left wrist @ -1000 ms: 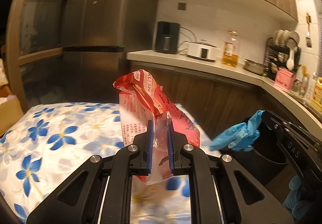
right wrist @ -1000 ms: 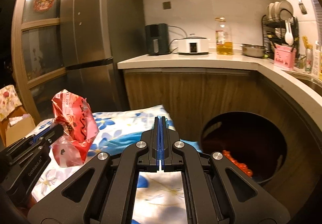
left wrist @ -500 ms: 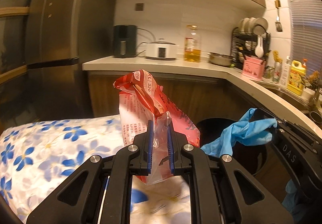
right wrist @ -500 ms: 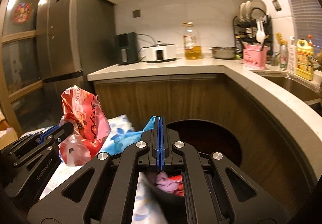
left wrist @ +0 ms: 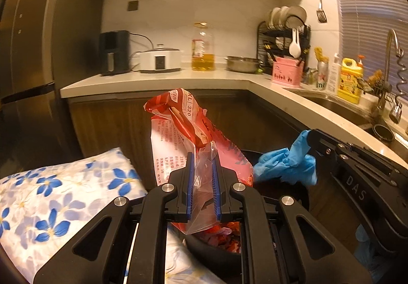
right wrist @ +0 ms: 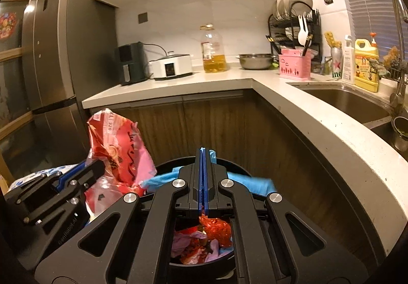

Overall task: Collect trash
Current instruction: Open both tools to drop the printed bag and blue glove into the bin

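1. Kitchen corner under warm light: pale L-shaped surface (right wrist: 280, 95) on wooden cabinets, tall grey fridge (right wrist: 56, 59) at the left.
2. On the surface, from left: black air fryer (right wrist: 131, 63), white cooker (right wrist: 172, 67), oil bottle (right wrist: 213, 50), steel bowl (right wrist: 256, 61), pink caddy (right wrist: 294, 66) before a dish rack (right wrist: 295, 21), yellow detergent jug (right wrist: 366, 64) beside the sink (right wrist: 349, 103).
3. Flower-print cloth (left wrist: 51, 197), blue on white, at the lower left of the left wrist view.
4. Black trash bin (right wrist: 168, 169) below the counter corner, already holding red and pink wrappers (right wrist: 204, 240).
5. Left tool (left wrist: 201, 177): blue pads narrowly apart, clamped on the clear lower part of a red snack bag (left wrist: 178, 136); bag upright above the fingers, just over the near edge of the bin.
6. Right tool (right wrist: 202, 177): pads pressed almost together, gripping a blue glove (left wrist: 285, 164); glove hanging from the fingertips in the left wrist view, and over the bin opening in the right wrist view.
7. Red bag and blue glove close side by side; touching or not, cannot tell.
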The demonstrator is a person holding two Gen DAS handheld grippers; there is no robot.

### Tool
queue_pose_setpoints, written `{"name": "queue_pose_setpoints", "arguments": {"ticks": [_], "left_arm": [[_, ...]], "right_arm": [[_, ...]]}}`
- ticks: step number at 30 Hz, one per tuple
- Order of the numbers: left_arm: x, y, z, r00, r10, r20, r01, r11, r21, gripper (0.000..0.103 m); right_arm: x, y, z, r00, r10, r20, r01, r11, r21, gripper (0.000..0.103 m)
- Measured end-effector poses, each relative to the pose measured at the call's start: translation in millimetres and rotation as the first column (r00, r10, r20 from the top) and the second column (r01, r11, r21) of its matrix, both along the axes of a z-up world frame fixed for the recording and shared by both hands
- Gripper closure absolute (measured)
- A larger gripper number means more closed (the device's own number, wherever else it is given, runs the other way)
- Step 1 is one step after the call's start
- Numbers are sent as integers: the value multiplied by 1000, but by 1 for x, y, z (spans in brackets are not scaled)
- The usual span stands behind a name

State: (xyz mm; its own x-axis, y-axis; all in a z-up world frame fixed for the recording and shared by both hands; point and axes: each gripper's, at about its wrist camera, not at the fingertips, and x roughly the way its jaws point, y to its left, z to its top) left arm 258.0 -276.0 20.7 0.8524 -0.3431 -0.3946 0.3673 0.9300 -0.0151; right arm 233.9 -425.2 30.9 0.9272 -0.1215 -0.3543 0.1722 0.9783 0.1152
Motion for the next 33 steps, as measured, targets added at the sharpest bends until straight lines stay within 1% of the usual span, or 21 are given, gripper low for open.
{"name": "queue_pose_setpoints", "arguments": {"ticks": [5,9,10,13,15,16,17,18,20,21,22,23,24,26,27,29,31,32,33], "left_arm": [[9,-16,-12,999,-35,-29,36,999,17,88],[17,-21,-20,996,-60,-63,61,998,24,79],[18,-22,-22,995,-65,-71,68,997,27,78],[20,-22,-27,995,-59,-84,62,997,35,73],[21,-18,-28,995,-47,-89,50,998,32,65],[21,-14,-29,995,-36,-90,38,999,26,61],[21,-11,-29,996,-27,-89,29,999,21,51],[20,-7,-29,996,-17,-87,18,1000,16,45],[20,-2,-29,996,0,-85,1,1000,14,41],[20,1,-28,996,11,-86,-10,1000,15,35],[20,4,-28,996,21,-87,-20,1000,14,31],[19,8,-27,995,35,-89,-34,999,10,25],[19,11,-27,995,35,-91,-35,999,5,23],[16,15,-24,995,45,-89,-45,999,2,21],[15,17,-23,995,58,-83,-58,998,6,18],[10,22,-21,993,88,-73,-88,996,7,14],[5,28,-20,992,110,-68,-110,994,7,13],[3,31,-19,990,126,-65,-125,992,13,7],[0,34,-19,988,141,-60,-140,990,17,6]], "right_arm": [[9,-8,-5,1000,2,-17,-2,1000,6,102],[19,-12,-11,999,11,-41,-10,1000,28,102],[22,-13,-13,999,14,-49,-12,999,32,101],[27,-13,-16,998,18,-66,-16,999,31,101],[28,-13,-19,997,16,-76,-13,999,32,99],[29,-14,-20,997,13,-80,-10,999,38,93],[29,-15,-20,997,13,-83,-9,999,43,83],[29,-16,-21,996,10,-85,-6,999,46,78],[28,-16,-21,997,4,-82,0,999,47,61],[27,-17,-22,997,-1,-83,5,999,50,57],[26,-18,-21,997,-2,-83,7,999,54,48],[24,-18,-22,997,-5,-83,10,998,58,41],[23,-18,-22,996,-10,-85,15,998,57,38],[21,-18,-22,996,-23,-92,27,998,50,27],[19,-17,-23,995,-27,-96,32,998,49,26],[16,-16,-23,994,-30,-102,35,998,46,18],[10,-12,-23,994,-38,-102,41,999,31,14],[6,-9,-23,994,-41,-100,43,999,22,11],[3,-6,-24,994,-44,-101,46,999,14,11]]}}
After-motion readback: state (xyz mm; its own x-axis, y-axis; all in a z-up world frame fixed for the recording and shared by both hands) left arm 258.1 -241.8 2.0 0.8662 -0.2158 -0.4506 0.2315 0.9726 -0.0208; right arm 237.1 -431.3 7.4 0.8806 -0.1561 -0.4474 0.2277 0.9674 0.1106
